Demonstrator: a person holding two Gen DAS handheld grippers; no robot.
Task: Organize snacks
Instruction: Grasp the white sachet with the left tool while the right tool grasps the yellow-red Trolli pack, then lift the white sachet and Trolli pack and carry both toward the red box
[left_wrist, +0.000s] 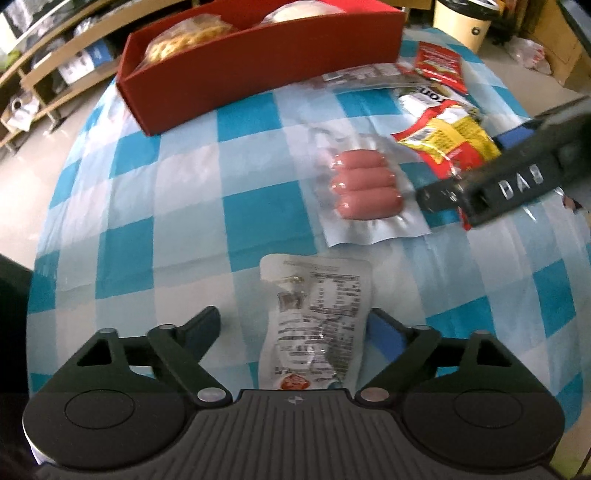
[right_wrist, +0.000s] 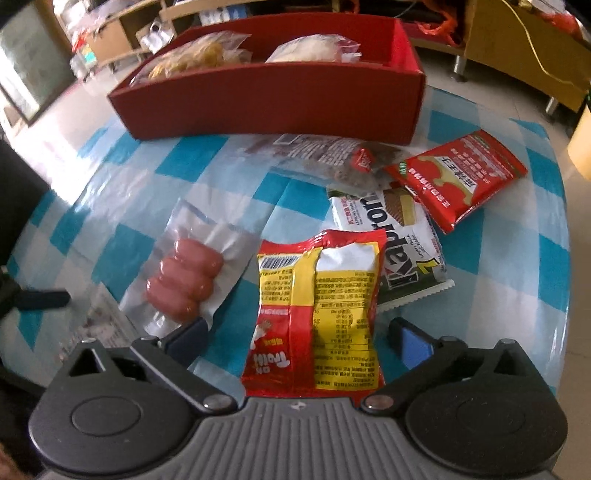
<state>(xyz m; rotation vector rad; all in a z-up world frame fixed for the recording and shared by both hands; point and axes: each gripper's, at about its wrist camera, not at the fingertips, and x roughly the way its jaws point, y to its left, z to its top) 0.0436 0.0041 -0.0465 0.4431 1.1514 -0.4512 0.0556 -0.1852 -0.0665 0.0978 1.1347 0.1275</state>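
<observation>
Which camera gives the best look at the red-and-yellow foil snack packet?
The right wrist view: the red-and-yellow foil snack packet lies whole and centred between the open jaws, print facing up. In the left wrist view it sits far right, partly hidden behind the other gripper.

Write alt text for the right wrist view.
The right gripper hangs open over a red and yellow foil snack packet lying between its fingers on a blue and white checked tablecloth. Beside it lies a clear vacuum pack of three pink sausages; a long red cardboard box stands beyond.
</observation>
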